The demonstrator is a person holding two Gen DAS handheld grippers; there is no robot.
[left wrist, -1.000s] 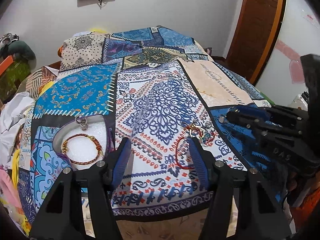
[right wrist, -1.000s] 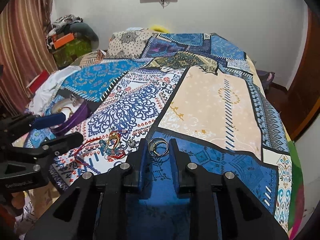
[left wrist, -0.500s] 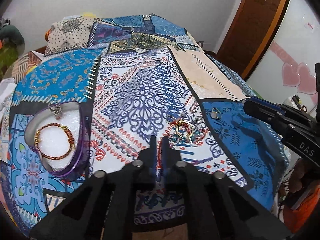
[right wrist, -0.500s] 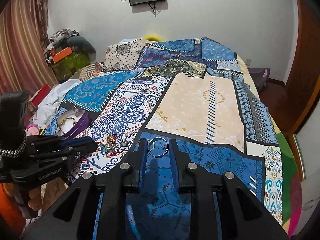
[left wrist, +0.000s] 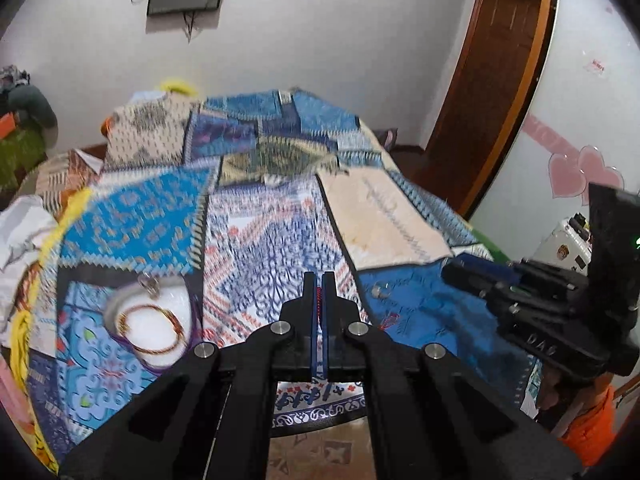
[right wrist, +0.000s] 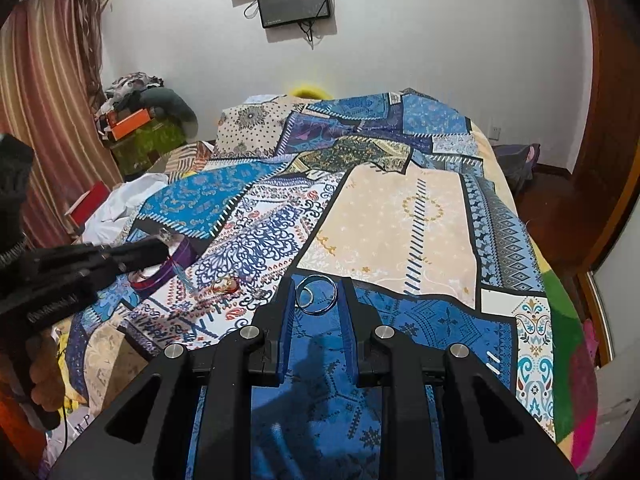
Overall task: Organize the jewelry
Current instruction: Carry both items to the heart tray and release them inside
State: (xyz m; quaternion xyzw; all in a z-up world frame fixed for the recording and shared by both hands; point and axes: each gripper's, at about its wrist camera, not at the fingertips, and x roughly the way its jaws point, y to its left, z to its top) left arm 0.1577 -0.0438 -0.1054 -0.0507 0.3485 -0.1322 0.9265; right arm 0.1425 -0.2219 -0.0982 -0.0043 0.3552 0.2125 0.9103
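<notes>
Left tool (left wrist: 319,294) pinched shut on a red beaded bracelet (left wrist: 319,300) above the quilted bed (right wrist: 392,216), near the round jewelry box (left wrist: 150,320). Right tool (right wrist: 316,298) clamped a silver ring (right wrist: 316,295). Could slip free: thin strand, narrow grip.

Both wrist views look from the foot of the patchwork bedspread (left wrist: 276,220) toward the wall-mounted screen (right wrist: 294,0), left camera left of right; 2 views share both.
</notes>
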